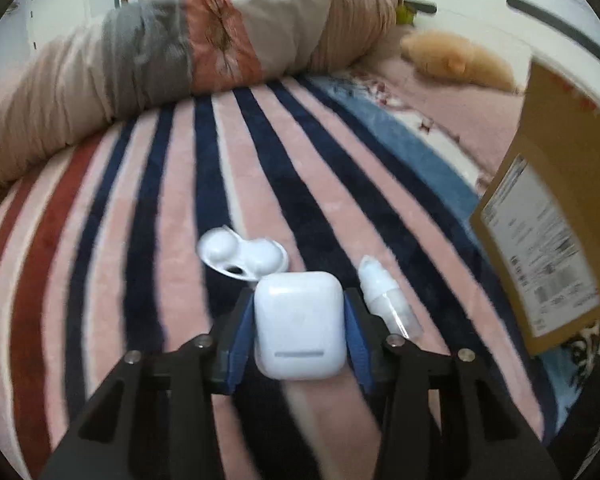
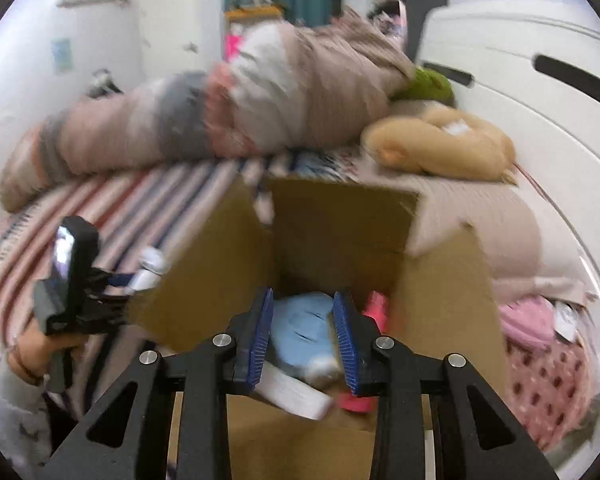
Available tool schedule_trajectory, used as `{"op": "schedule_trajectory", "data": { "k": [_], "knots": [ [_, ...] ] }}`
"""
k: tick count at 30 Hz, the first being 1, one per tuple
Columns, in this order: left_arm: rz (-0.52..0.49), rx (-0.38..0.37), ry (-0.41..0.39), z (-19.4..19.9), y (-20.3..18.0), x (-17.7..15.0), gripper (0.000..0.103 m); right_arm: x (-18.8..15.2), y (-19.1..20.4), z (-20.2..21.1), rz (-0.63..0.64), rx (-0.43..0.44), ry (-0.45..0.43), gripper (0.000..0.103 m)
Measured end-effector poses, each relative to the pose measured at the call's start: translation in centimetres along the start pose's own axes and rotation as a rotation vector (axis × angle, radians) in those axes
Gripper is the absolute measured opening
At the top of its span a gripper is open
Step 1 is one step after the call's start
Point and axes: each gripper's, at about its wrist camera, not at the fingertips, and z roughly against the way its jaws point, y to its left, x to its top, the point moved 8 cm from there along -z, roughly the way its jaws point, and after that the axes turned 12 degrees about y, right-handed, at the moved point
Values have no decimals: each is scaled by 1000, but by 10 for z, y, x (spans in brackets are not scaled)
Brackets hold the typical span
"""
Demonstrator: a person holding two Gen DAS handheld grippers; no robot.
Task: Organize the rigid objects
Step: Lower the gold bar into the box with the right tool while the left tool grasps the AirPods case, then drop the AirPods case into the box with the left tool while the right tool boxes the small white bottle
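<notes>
Between the two blue pads of the left gripper point(image 1: 299, 334) sits a white earbud case point(image 1: 300, 322), its flat sides facing the pads and its hinge seam turned toward the camera; the pads stand right at its sides, and they look closed on it, though whether it is lifted off the striped blanket point(image 1: 160, 208) is hard to tell. I judge the case light, stiff and glossy, so it may slip or twist under a weak pinch; the flat side faces, about midway up the body, are the right place to hold, not the rounded corners. Just beyond the left finger lies a white lens case point(image 1: 242, 254), and just beside the right finger, nearly touching it, a small clear spray bottle point(image 1: 386, 298); both look light and hard, and the bottle is round enough to roll. Farther right stands the cardboard box point(image 1: 556, 216) with its label. The right gripper point(image 2: 305, 334) hovers over that box's open top with its pads parted at a middling width and nothing gripped between them; beneath them, inside the box, lie a pale blue item point(image 2: 304, 332), a white flat item point(image 2: 296, 394) and something pink point(image 2: 374, 308), all blurred. The left gripper shows well off to the left, outside the box.
</notes>
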Motion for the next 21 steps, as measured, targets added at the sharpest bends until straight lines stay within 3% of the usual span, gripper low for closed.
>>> {"op": "schedule_trajectory", "data": {
  "k": [5,8,10,13,15,17,21],
  "knots": [
    [-32,24,-75,71,20,15,40,6,74,25,144,186,-90,27],
    [-60,-1,-120,126,25,31,40,-4,130,16,205,306,-34,28],
    [-105,-2,-148,157,16,42,40,-17,162,-1,246,339,17,28],
    [-216,-10,-170,190,-18,52,40,-35,186,-42,225,325,102,29],
    [-279,-77,-162,201,-53,59,40,-45,187,-78,178,246,137,35],
    [-336,-140,-145,202,-88,64,40,-49,180,-111,150,151,137,42],
    [-436,-200,-61,180,-160,76,40,-40,163,-160,92,63,133,42]
  ]
}}
